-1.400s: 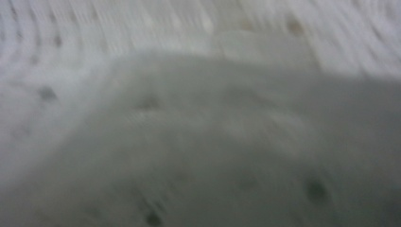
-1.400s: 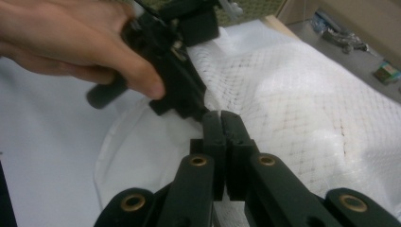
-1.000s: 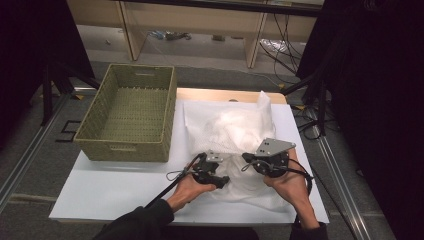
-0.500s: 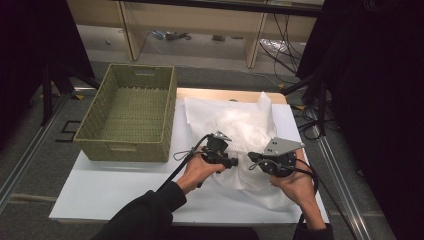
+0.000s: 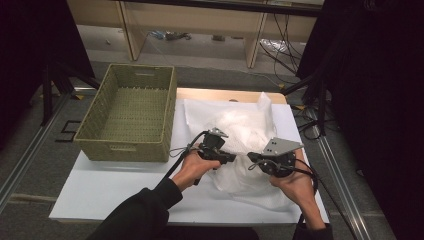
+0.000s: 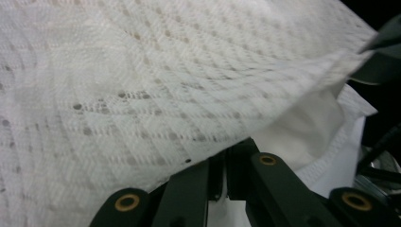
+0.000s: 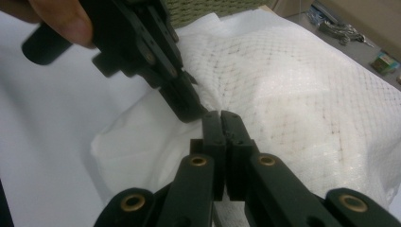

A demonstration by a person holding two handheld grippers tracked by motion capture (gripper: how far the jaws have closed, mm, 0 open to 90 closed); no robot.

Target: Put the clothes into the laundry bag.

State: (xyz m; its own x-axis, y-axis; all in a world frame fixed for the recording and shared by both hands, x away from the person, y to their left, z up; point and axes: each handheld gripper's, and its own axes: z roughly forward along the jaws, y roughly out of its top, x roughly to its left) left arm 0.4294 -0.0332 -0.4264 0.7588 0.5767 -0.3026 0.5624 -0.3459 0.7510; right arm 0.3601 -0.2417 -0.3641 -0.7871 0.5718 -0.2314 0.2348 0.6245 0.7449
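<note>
While both claws work the white cloth (image 5: pixel 240 135) heaped toward the right half of the worktop (image 5: pixel 100 190), a woven basket (image 5: pixel 131 112) sits at the far left corner, well apart. Left claw (image 5: pixel 231 158): jaws have just been closing and now pinch a raised fold of the cloth; the fabric drapes over them in the left gripper view. Right claw (image 7: pixel 221 124): jaws pressed together on the cloth's near edge, just beside the left claw. Worktop white and smooth, pale wood showing at its far edge. Grey floor, cables (image 5: pixel 280 47) and low shelving beyond. Cloth thin, with a dotted diamond weave; basket straw-green, rectangular, cut-out handles.
</note>
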